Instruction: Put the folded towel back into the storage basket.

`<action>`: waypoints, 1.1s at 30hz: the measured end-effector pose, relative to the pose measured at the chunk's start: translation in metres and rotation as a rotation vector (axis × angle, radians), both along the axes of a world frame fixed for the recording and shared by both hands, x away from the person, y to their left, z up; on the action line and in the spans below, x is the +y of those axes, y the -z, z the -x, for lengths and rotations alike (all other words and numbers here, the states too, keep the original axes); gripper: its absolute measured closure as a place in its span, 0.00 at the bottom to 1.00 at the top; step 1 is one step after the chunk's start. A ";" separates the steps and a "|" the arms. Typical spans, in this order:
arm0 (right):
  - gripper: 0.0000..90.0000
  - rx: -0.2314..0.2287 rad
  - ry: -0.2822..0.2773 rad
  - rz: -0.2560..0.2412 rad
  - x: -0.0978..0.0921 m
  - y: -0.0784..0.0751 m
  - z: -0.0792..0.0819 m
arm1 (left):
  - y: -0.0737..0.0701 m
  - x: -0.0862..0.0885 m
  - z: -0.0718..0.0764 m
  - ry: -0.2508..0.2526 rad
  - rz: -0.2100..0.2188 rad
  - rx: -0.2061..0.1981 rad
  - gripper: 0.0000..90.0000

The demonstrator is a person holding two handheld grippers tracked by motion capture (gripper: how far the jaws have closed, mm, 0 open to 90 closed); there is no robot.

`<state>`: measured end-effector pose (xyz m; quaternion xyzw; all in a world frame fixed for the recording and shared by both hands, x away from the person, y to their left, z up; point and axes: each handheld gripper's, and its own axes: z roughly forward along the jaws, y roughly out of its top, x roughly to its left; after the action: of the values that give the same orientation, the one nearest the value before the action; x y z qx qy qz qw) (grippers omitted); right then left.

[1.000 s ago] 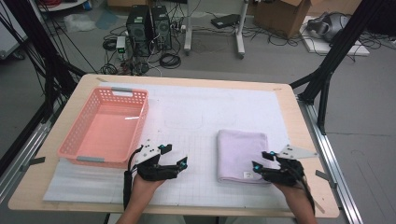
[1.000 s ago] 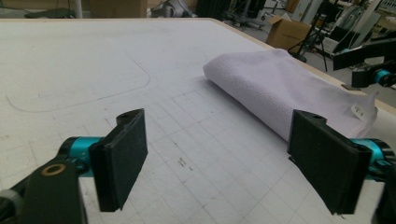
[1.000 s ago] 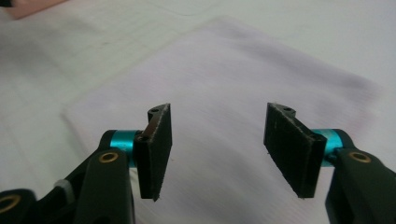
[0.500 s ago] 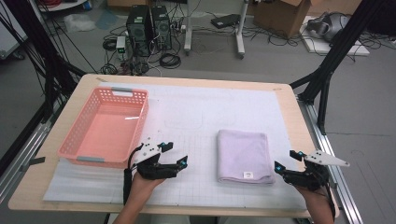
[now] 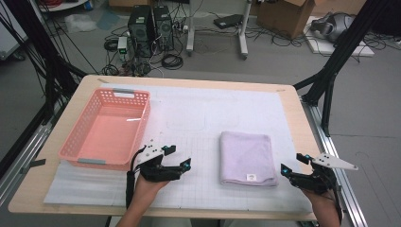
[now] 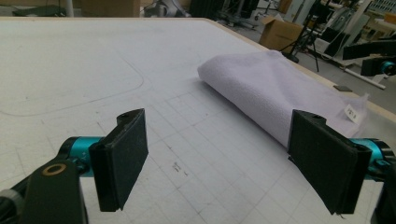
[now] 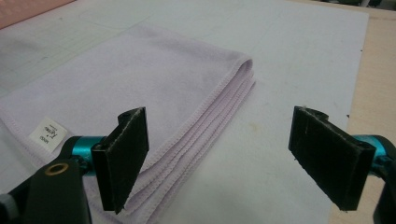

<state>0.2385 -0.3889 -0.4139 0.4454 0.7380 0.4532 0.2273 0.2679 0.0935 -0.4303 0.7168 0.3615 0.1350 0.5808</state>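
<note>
1. Wooden table (image 5: pixel 293 101) carries everything; its pale edge frames a white gridded mat (image 5: pixel 236 113) that covers most of the top.
2. Pink plastic basket (image 5: pixel 106 130) sits on the left part of the mat, long side running away from the person, with nothing visible inside it.
3. Lilac towel (image 5: pixel 248 156), folded into a neat rectangle, lies flat on the right half of the mat, well apart from the basket. A small white label (image 5: pixel 252 178) is sewn near its front edge. In the right gripper view the towel (image 7: pixel 140 88) shows several stacked layers along its stitched edge, and the label (image 7: pixel 46 134) sits close to the left jaw.
4. Left gripper (image 5: pixel 182 165) rests low over the mat in the person's hand, between basket and towel, near the basket's front corner. Its jaws stand wide apart and grip nothing; in the left gripper view (image 6: pixel 219 158) the towel (image 6: pixel 275 93) lies ahead, just beyond the right-hand jaw.
5. Right gripper (image 5: pixel 286 170) is held just beside the towel's front right corner, close to the table's right edge. Its jaws also gape wide with nothing between them but mat and the towel's edge (image 7: pixel 219 154).
</note>
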 end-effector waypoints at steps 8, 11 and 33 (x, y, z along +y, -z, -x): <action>0.21 0.013 0.006 0.003 0.000 0.004 -0.001 | 0.003 -0.009 -0.005 0.021 -0.053 0.003 0.26; 0.21 0.009 0.004 0.005 0.000 0.004 -0.001 | -0.001 -0.014 -0.012 0.042 -0.041 0.019 0.28; 0.21 0.025 -0.007 0.004 0.004 0.006 -0.005 | 0.001 -0.103 -0.060 0.141 -0.093 0.165 0.34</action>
<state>0.2437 -0.3846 -0.4202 0.4482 0.7433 0.4466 0.2173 0.3275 -0.0097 -0.4308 0.7753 0.3500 0.0507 0.5233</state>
